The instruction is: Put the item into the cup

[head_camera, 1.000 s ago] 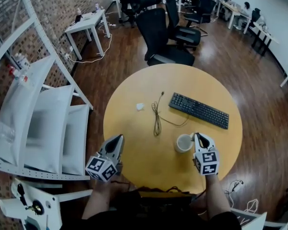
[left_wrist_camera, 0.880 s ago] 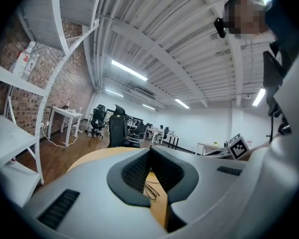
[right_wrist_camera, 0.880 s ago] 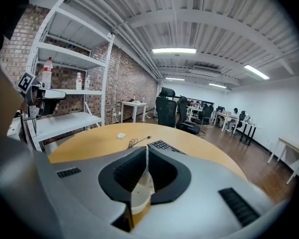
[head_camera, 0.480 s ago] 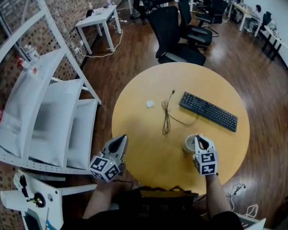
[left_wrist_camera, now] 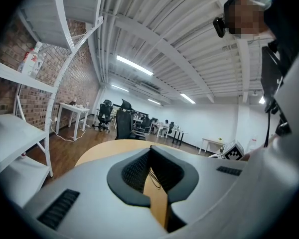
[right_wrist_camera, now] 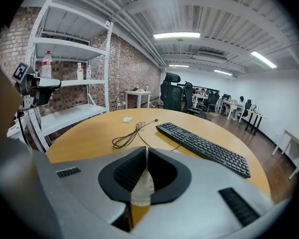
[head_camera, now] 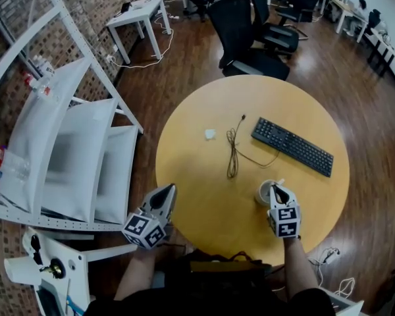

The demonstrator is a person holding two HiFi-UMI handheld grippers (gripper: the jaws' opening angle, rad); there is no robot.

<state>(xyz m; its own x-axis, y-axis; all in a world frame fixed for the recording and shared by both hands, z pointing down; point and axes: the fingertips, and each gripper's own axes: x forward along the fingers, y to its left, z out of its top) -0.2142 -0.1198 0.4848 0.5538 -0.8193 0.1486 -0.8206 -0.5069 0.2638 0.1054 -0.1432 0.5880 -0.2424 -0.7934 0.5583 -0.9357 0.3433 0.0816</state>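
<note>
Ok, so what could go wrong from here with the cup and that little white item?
The right gripper is shut on the white cup at its wall, so the cup may crumple or tip if pulled. The small white item lies far across the table, close to the black cable; the left gripper might snag that cable reaching over.

The head camera looked steeply down on the whole desk (head_camera: pixel 197 176) from high up. The right hand-held gripper (head_camera: pixel 275 189) camera sat low, facing across the keyboard (right_wrist_camera: pixel 204 146) and cable (right_wrist_camera: pixel 124 139) both views shared. The left hand-held gripper (head_camera: pixel 166 189) camera tilted toward the ceiling (left_wrist_camera: pixel 164 44).
</note>
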